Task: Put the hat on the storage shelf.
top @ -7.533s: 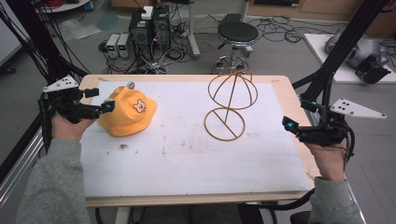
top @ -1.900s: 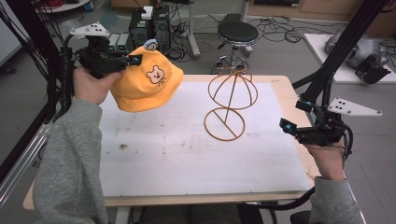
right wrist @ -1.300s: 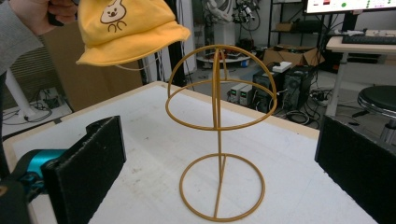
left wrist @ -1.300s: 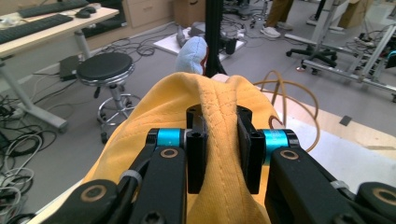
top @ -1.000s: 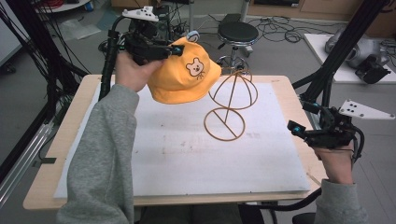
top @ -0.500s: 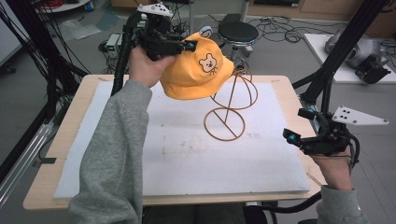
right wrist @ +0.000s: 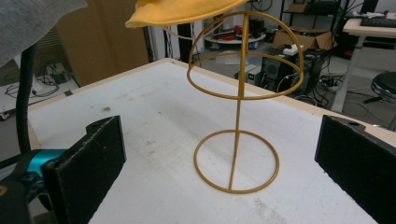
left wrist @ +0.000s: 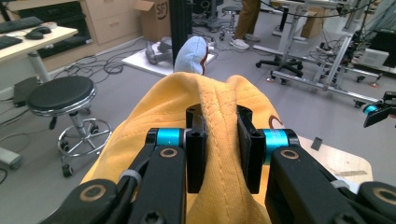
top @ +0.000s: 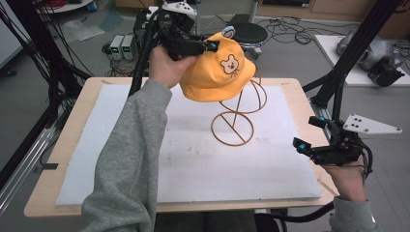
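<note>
One orange hat [top: 215, 72] with one bear face, one wire hat stand [top: 238, 116], two claws, one white mat [top: 193, 159], one surface [top: 72, 125], one black stool [left wrist: 60, 95]

You're in a robotics lab, not a home. Look around the table [top: 87, 104]: black frame struts [top: 353, 53] rise at both its sides, power boxes [top: 121, 47] and loose cables [top: 290, 29] lie on the grey floor behind it, a round stool [top: 246, 33] stands just past its far edge. Beyond the stool you've got desks with keyboards [left wrist: 21, 23], drawer cabinets [left wrist: 105, 18], cardboard boxes [left wrist: 154, 16].
</note>
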`<state>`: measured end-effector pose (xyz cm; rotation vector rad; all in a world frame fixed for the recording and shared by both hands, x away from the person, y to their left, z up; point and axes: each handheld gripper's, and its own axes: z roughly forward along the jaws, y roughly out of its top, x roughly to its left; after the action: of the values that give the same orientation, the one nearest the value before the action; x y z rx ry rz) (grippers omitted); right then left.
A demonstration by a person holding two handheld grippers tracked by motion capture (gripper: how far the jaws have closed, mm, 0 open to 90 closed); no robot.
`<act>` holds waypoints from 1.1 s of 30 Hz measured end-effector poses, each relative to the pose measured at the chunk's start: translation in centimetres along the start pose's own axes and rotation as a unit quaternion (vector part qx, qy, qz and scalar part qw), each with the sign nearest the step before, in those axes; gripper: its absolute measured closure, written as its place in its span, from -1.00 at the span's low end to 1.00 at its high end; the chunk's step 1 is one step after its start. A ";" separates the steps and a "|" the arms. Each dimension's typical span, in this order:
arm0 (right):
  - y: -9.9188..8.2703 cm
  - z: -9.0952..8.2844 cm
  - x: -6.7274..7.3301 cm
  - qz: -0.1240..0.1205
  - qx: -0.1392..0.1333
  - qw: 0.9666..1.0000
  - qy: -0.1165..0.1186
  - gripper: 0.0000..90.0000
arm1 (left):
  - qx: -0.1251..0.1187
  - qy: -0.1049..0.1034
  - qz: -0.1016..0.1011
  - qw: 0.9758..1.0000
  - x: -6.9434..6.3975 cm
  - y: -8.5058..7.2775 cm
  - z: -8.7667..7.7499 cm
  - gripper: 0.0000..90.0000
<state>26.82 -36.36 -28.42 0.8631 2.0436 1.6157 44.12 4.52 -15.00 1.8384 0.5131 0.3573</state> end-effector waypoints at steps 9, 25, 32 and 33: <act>-0.3 -0.8 0.0 0.001 0.002 1.000 -0.009 -0.97 | 0.007 -0.018 0.006 1.000 -0.7 0.0 3.1 0.70; -0.9 -1.5 0.5 0.001 0.009 1.000 -0.017 -0.97 | 0.028 -0.037 0.018 0.999 -1.8 -0.5 7.3 0.69; -0.9 -1.7 0.7 0.002 0.011 1.000 -0.018 -0.97 | 0.042 -0.045 0.025 0.998 -2.3 -0.8 8.9 0.69; -0.9 -1.7 0.7 0.001 0.012 1.000 -0.018 -0.97 | 0.043 -0.045 0.023 0.998 -2.4 -0.9 9.1 0.69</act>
<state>25.02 -37.29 -28.80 0.8972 2.0425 1.5674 46.29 -3.90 -18.73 1.9438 0.4298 0.2859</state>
